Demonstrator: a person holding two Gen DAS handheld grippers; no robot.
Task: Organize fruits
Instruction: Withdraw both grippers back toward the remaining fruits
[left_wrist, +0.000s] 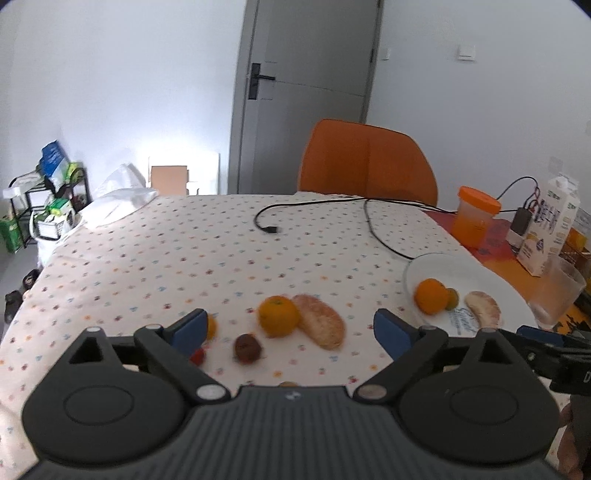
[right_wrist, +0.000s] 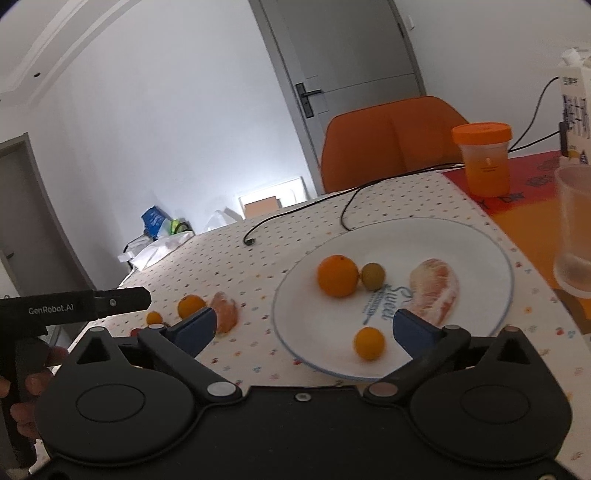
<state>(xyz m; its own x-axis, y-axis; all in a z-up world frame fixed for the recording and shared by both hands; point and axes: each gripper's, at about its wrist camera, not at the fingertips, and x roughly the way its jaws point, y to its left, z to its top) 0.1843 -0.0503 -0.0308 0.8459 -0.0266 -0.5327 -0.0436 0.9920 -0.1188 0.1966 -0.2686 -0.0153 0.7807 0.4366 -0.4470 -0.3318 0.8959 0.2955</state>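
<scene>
A white plate (right_wrist: 480, 240) sits on the dotted tablecloth and holds an orange (right_wrist: 338, 276), a small green fruit (right_wrist: 373, 275), a peeled pomelo segment (right_wrist: 436, 291) and a small kumquat (right_wrist: 369, 343). My right gripper (right_wrist: 304, 332) is open and empty above the plate's near rim. On the cloth to the left lie an orange (left_wrist: 277, 316), a pomelo segment (left_wrist: 321, 326), a dark brown fruit (left_wrist: 246, 348), a small red fruit (left_wrist: 197, 356) and a small kumquat (left_wrist: 211, 326). My left gripper (left_wrist: 290, 330) is open and empty just before these fruits. The plate (left_wrist: 443, 266) lies to its right.
An orange-lidded jar (right_wrist: 484, 162), a clear plastic cup (right_wrist: 574, 229) and a milk carton (left_wrist: 550, 225) stand at the right on an orange mat. A black cable (left_wrist: 317, 206) lies across the far table. An orange chair (left_wrist: 365, 162) stands behind it.
</scene>
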